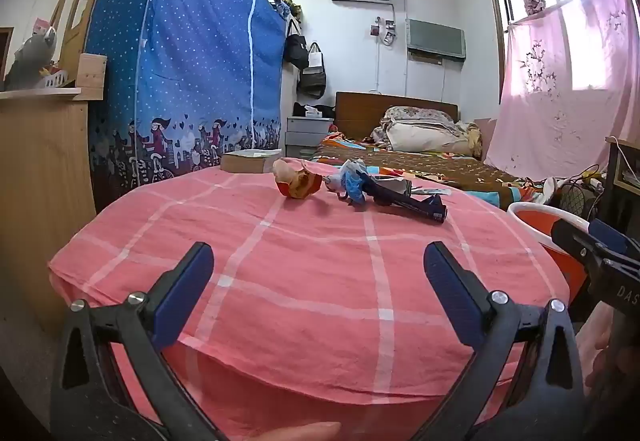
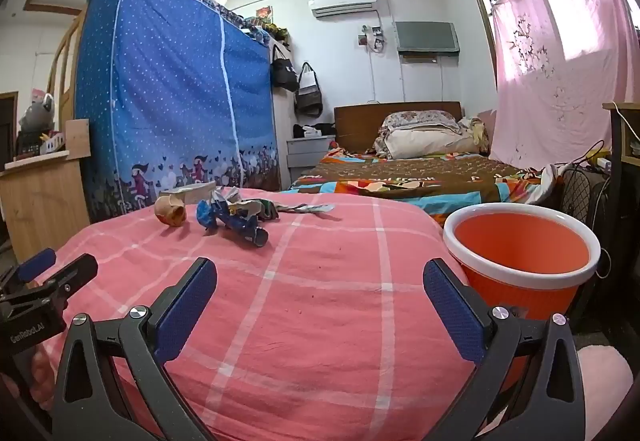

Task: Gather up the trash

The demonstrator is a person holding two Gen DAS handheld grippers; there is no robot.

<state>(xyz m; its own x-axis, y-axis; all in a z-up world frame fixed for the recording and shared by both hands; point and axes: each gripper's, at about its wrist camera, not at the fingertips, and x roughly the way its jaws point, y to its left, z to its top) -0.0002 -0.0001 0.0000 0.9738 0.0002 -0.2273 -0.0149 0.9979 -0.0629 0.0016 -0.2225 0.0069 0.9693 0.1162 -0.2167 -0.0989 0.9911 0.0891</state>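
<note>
Trash lies at the far side of a pink checked cloth surface [image 1: 304, 281]: a crumpled orange and tan wrapper [image 1: 298, 181], a blue crumpled wrapper [image 1: 354, 183] and a dark blue wrapper [image 1: 412, 203]. They also show in the right wrist view: the orange wrapper [image 2: 171, 212], the blue wrapper [image 2: 207, 215], the dark blue wrapper [image 2: 246, 231]. An orange bin with a white rim [image 2: 520, 261] stands at the right of the surface. My left gripper [image 1: 318, 261] is open and empty, short of the trash. My right gripper [image 2: 320, 277] is open and empty, beside the bin.
A flat cardboard box [image 1: 250, 161] lies behind the trash. A blue dotted fabric wardrobe [image 1: 180, 61] stands at the left, a wooden cabinet [image 1: 40, 169] nearer left. A bed with bedding [image 2: 420, 169] is behind. A fan and cables [image 2: 580, 185] sit by the bin.
</note>
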